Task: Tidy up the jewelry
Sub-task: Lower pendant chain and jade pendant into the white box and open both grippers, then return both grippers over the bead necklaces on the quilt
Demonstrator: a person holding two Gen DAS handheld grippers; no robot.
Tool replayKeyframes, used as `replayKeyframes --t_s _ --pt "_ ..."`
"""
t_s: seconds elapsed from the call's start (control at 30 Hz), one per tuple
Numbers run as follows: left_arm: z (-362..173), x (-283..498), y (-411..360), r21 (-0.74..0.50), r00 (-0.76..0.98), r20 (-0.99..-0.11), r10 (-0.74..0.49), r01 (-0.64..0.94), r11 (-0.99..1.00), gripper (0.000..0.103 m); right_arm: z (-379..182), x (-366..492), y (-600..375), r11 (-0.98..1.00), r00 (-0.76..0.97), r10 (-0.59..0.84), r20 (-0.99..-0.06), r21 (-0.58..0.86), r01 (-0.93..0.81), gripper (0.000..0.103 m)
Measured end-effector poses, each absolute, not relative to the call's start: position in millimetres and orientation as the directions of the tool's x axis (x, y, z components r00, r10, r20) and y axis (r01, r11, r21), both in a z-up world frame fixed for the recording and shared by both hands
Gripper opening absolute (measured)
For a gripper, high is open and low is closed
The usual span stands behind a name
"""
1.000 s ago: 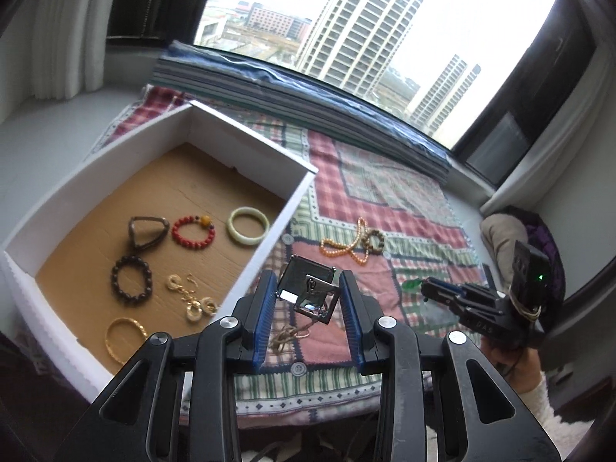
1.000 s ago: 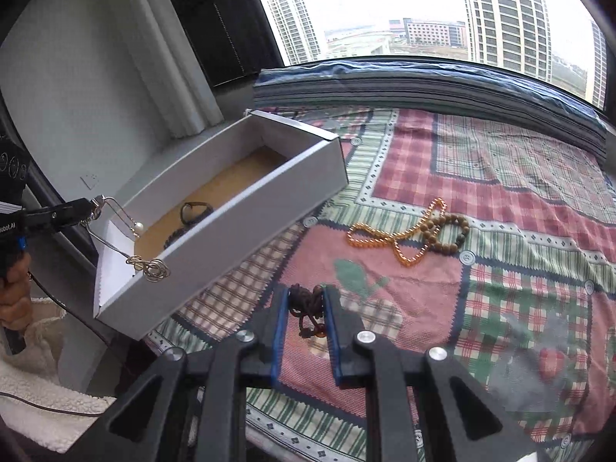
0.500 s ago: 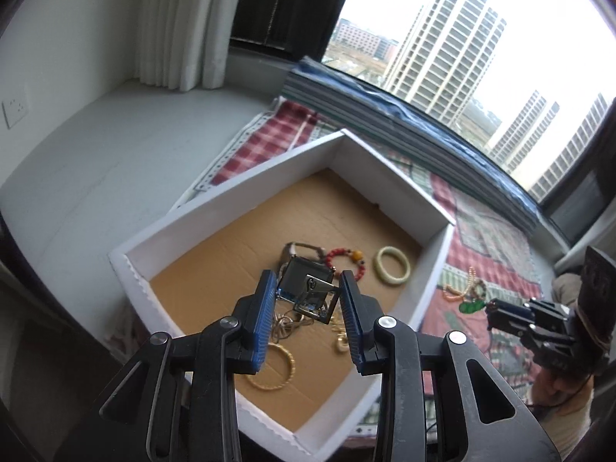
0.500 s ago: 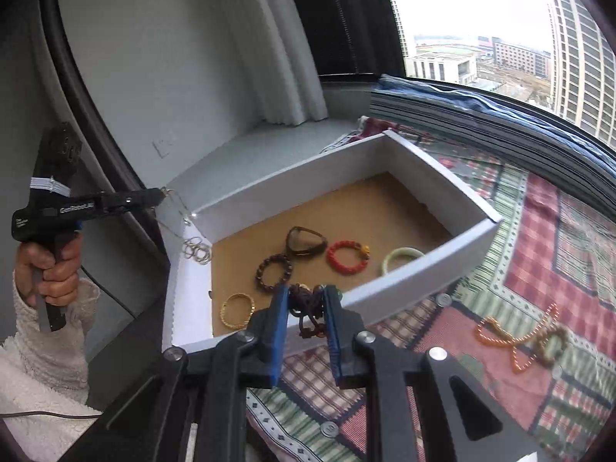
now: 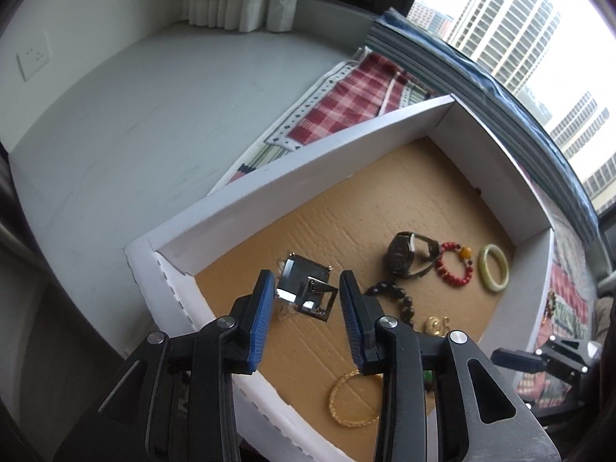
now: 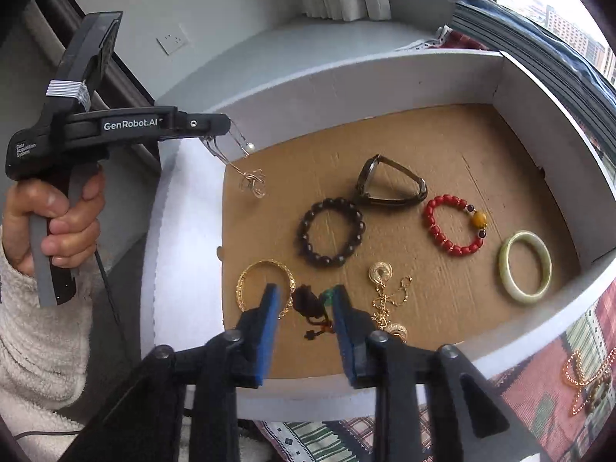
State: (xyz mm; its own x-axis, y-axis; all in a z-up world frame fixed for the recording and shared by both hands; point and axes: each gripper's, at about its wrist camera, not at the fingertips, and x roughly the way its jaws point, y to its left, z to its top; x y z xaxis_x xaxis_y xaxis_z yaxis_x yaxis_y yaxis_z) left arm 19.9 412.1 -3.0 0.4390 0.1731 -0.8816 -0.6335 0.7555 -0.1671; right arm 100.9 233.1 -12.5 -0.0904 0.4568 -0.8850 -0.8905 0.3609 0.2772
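Low in the left wrist frame, the left gripper (image 5: 306, 300) had just been opening, its blue pads apart with a silver square pendant (image 5: 306, 288) loose between them over the white box (image 5: 292, 177). At bottom centre of the right wrist frame, the right gripper (image 6: 304, 319) had likewise been opening, a dark knotted cord charm (image 6: 310, 306) between its parted pads above the cardboard floor, beside the gold bangle (image 6: 265, 281).

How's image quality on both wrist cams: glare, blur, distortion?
Left wrist view: window sky blown out top right, straight walls of the white cardboard box bowed by fisheye, black vignette in the corners. Right wrist view: even, soft light, round pale green jade bangle sharp, no motion blur; frame edges curved and dark.
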Motion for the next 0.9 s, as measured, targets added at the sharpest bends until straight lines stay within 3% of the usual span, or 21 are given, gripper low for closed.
replayKeyframes --t_s 0.1,0.2,0.33,0.4,0.67,0.9 --pt "4 14 409 -0.164 0.455 -0.87 0.19 -0.631 0.758 0.065 1 106 221 0.382 -0.061 0.477 -0.877 0.269 -0.884 0.039" --pt "21 9 397 -0.133 0.474 -0.847 0.239 -0.625 0.769 0.07 35 108 207 0.392 0.016 0.524 -0.851 0.225 -0.892 0.041" --pt "46 1 365 -0.118 0.529 -0.804 0.272 -0.59 0.799 0.082 80 103 175 0.416 0.123 0.588 -0.799 0.169 -0.893 0.063" --pt "56 -1 341 -0.112 0.559 -0.783 0.274 -0.559 0.822 0.09 91 95 154 0.442 0.183 0.596 -0.782 0.129 -0.888 0.064" --pt "55 7 224 -0.126 0.628 -0.764 0.144 -0.364 0.923 0.093 45 55 44 0.556 0.281 0.53 -0.8 0.077 -0.828 0.064" --pt "15 35 125 -0.146 0.587 -0.809 -0.006 -0.19 0.971 0.094 -11 69 -72 0.781 0.362 0.364 -0.858 0.07 -0.62 0.064"
